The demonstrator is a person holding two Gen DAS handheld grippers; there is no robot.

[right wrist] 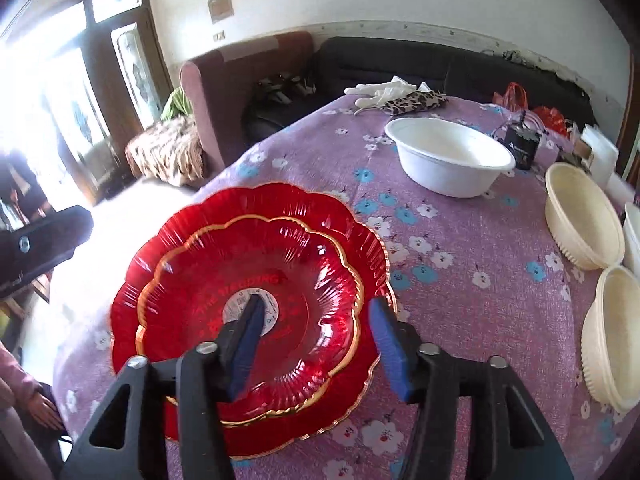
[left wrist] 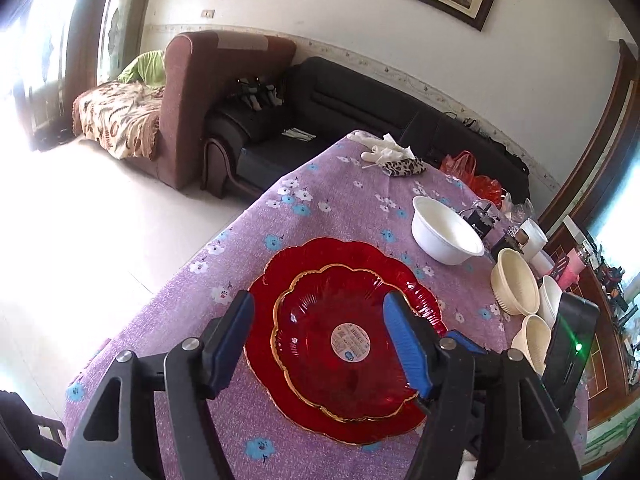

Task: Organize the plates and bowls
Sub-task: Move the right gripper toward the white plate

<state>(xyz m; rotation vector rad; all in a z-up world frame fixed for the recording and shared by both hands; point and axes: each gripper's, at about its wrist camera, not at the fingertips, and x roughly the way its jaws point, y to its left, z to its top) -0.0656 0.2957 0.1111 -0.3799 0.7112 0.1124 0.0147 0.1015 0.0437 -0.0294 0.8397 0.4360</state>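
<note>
Blue ribbed fingers (left wrist: 408,344), scalloped red glass plates (left wrist: 320,272), smooth white bowl (left wrist: 444,236)

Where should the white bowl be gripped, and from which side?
Pinch the white bowl at its near rim, one jaw inside and one outside, coming from above. It stands upright and alone on the cloth, with its flared lip exposed and the cream bowls apart to its right.

Large red plate (left wrist: 272,276) mostly covered by smaller red plate (left wrist: 340,320). Sticker (right wrist: 236,306) half hidden behind a blue finger (right wrist: 246,354); print unreadable. Cream bowl (right wrist: 612,340) cut off at right edge.
</note>
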